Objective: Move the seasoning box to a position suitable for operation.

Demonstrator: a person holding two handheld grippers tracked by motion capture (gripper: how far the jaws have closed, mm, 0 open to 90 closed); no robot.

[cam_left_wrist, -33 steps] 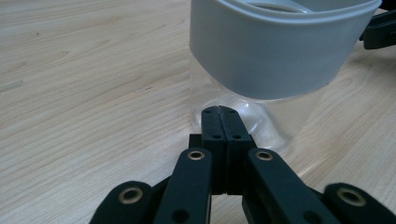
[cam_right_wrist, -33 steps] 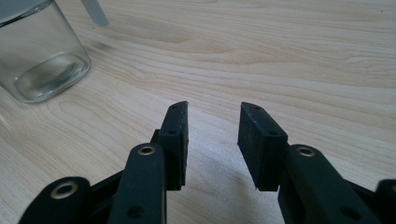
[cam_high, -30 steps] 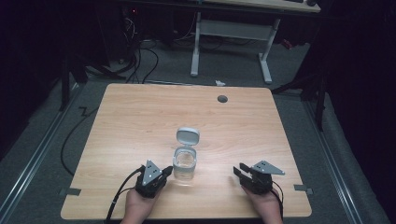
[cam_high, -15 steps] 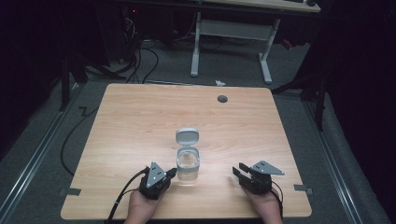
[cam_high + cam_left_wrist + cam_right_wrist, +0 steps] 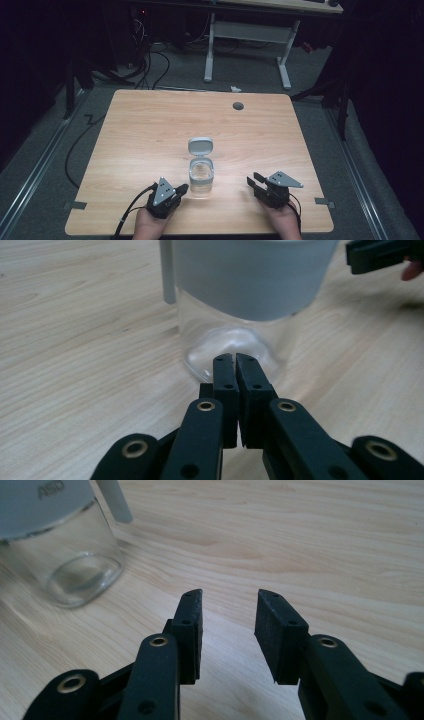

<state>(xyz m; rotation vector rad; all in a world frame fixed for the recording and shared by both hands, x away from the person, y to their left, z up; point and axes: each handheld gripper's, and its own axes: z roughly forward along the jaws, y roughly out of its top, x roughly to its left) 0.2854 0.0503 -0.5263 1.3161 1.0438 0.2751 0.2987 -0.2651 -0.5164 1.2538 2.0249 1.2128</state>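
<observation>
A clear glass jar (image 5: 201, 176) with a grey collar and its grey flip lid (image 5: 200, 146) raised stands near the table's front middle. It looks empty. My left gripper (image 5: 182, 189) is shut, its tips just short of the jar's base (image 5: 227, 347) on the jar's left. My right gripper (image 5: 254, 180) is open, apart from the jar on its right, with nothing between its jaws (image 5: 229, 612). In the right gripper view the jar (image 5: 65, 562) stands at the upper left.
The wooden table (image 5: 150, 130) has a small grey grommet (image 5: 238, 105) near its far edge. A white-legged desk (image 5: 247, 35) and cables (image 5: 145, 55) sit on the floor beyond. Cables trail from both grippers off the front edge.
My left gripper has slid right along the front of the table, closer to the jar's base. The right gripper has hardly moved.
</observation>
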